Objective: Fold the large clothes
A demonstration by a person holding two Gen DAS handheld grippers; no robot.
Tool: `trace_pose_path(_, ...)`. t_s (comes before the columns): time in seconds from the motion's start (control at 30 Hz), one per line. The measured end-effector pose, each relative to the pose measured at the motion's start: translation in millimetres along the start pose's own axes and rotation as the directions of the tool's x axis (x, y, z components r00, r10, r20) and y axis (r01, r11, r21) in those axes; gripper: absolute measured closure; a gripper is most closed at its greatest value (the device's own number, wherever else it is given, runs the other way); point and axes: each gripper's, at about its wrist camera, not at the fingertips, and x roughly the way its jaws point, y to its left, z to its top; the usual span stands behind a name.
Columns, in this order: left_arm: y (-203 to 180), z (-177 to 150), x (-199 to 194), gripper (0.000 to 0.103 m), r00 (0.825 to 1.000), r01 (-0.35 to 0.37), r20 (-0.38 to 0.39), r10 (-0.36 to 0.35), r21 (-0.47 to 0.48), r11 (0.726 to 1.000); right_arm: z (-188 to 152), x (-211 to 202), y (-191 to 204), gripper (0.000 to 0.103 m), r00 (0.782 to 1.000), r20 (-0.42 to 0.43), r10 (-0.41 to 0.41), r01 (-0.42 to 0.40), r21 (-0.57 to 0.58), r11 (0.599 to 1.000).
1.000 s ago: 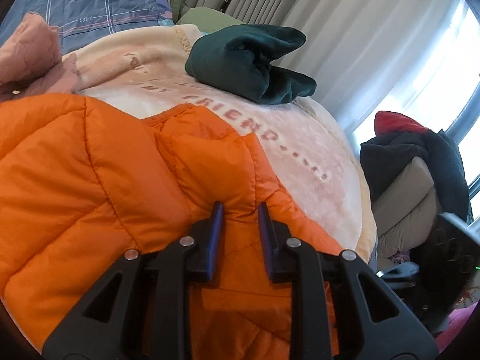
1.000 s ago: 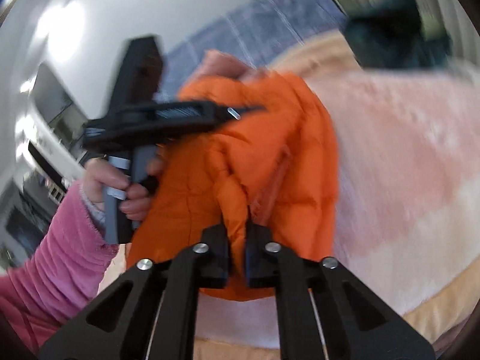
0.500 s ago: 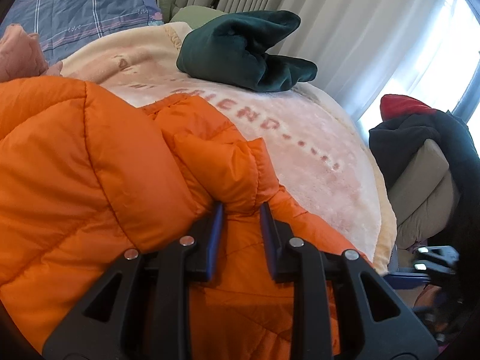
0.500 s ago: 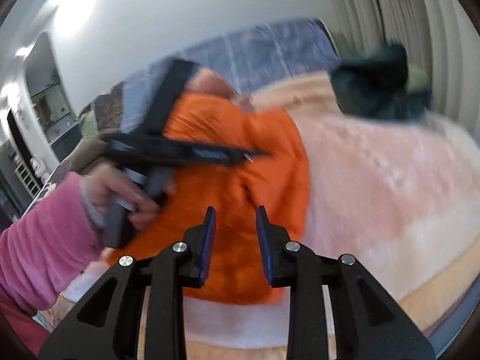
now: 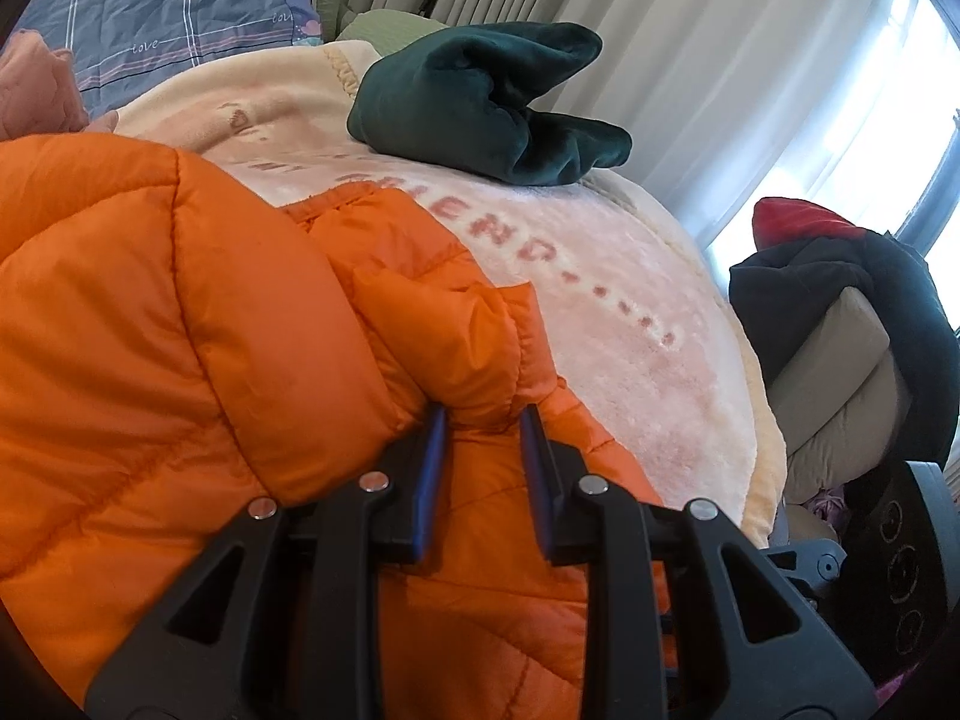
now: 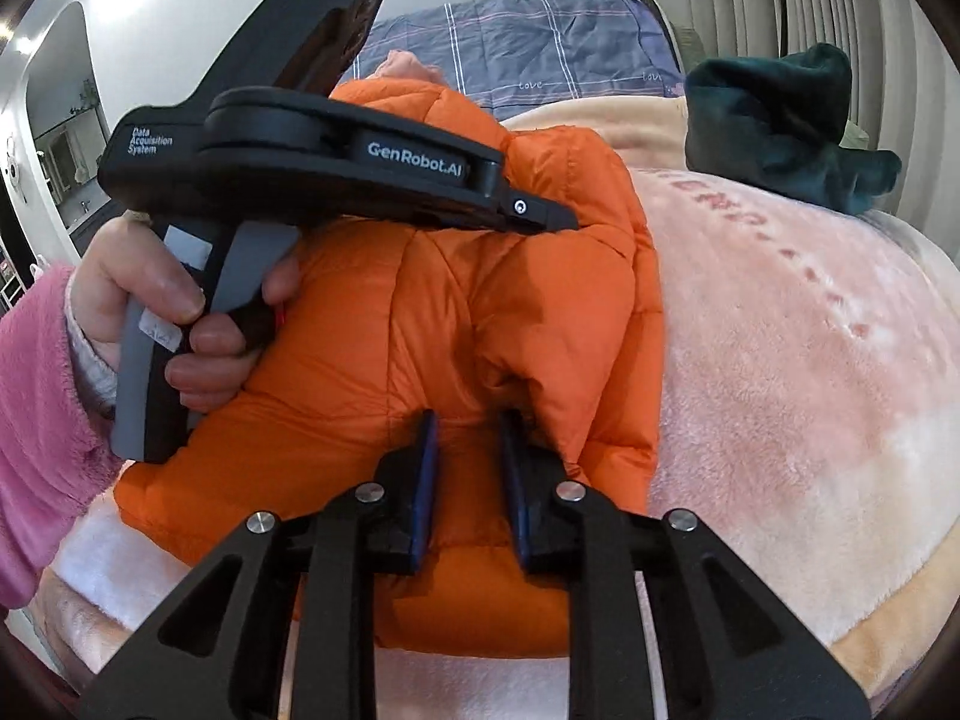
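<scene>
Both grippers bear on the orange puffer jacket [image 6: 480,312] lying lengthwise up frame centre: left gripper [image 5: 480,420] narrowly pinches a puffed fold, while right gripper [image 6: 465,420], nearer its lower hem, is closing around fabric.

The left gripper [image 6: 336,180], above the right's jaws, reads "GenRobot.AI" and "Data Acquisition System"; the plaid pillow [image 6: 540,60] beyond reads "love".

Orange quilted jacket [image 5: 180,330], pale pink lettered blanket [image 5: 630,324], dark green garment [image 5: 480,102], blue plaid bedding [image 5: 180,6].
</scene>
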Motion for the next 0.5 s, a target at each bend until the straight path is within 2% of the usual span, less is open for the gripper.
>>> trace_pose_path(0.1,1,0,0,0.077,1.000,0.000,0.003,0.000,-0.001,1.000,2,-16,4,0.082,1.000,0.002,0.031,-0.031,0.014,0.999)
trace_pose_path(0.17,2,0,0,0.077,1.000,0.006,0.005,-0.006,-0.010,1.000,10,-34,3,0.082,0.996,0.074,0.050,-0.051,0.016,0.999)
trace_pose_path(0.27,5,1,0,0.077,1.000,0.018,0.003,-0.018,-0.025,1.000,23,-51,7,0.082,0.986,0.164,0.031,-0.028,-0.022,0.999)
trace_pose_path(0.33,4,2,1,0.077,1.000,0.017,0.002,-0.017,-0.025,1.000,27,-33,5,0.082,0.990,0.142,-0.014,0.018,-0.023,1.000)
trace_pose_path(0.37,5,2,0,0.077,1.000,0.017,0.003,-0.017,-0.025,1.000,25,-17,0,0.083,0.993,0.106,-0.048,0.049,-0.005,0.999)
trace_pose_path(0.4,5,2,0,0.077,1.000,0.023,0.006,-0.023,-0.030,0.999,18,6,-9,0.084,0.998,0.050,-0.032,0.031,0.022,0.999)
trace_pose_path(0.5,8,6,0,0.077,0.999,0.040,0.008,-0.040,-0.052,0.998,14,15,-16,0.083,1.000,0.023,0.004,-0.005,0.065,0.998)
